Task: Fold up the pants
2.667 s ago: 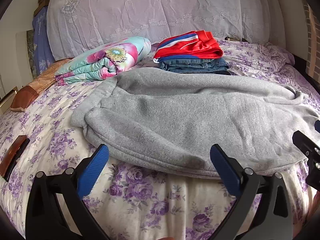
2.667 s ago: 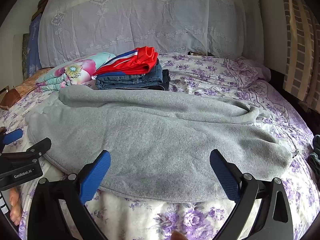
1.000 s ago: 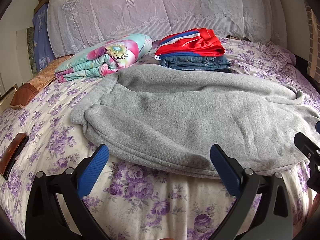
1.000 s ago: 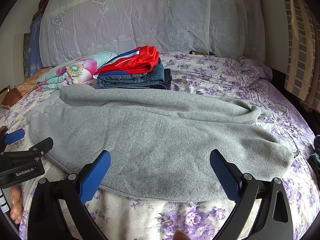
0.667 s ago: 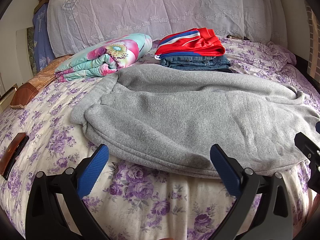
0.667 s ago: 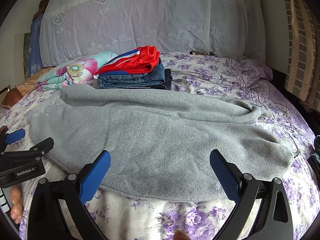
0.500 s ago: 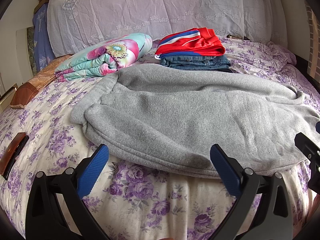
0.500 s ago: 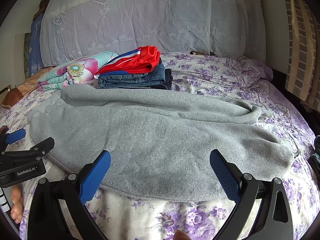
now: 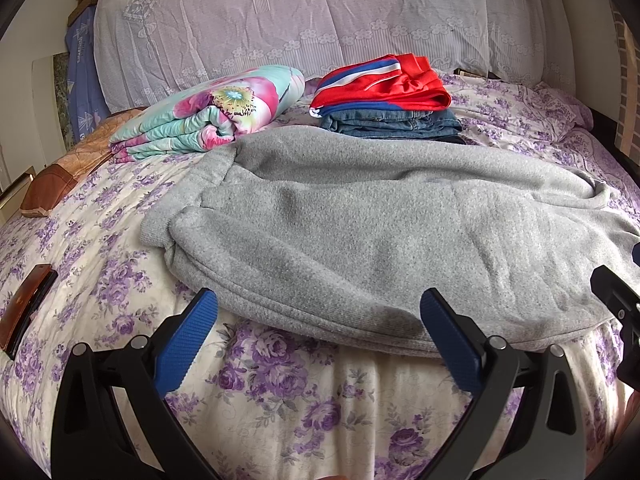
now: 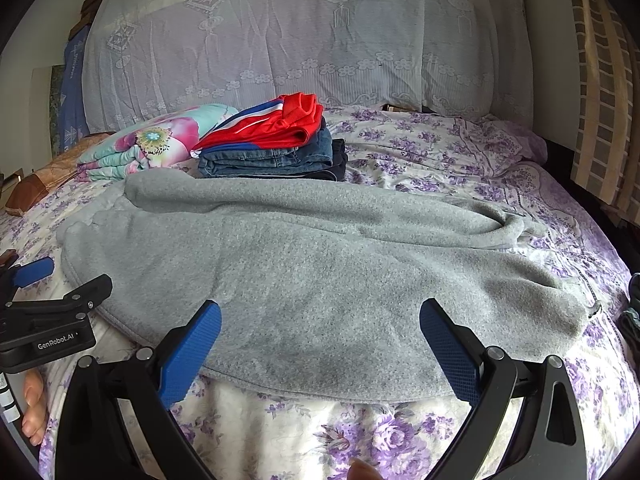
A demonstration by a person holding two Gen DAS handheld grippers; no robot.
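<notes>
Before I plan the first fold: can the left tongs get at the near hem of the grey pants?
Probably yes. The left tongs are open and empty, and the near edge of the grey pants lies right ahead between their fingers, with only bare floral bedsheet before it. Nothing stands in the way.

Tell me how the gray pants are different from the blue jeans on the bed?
The gray pants lie spread out long across the bed; the blue jeans are folded into a neat block. The gray pants have nothing on top; the blue jeans carry a red garment. Both rest on the flowered bedspread.
</notes>
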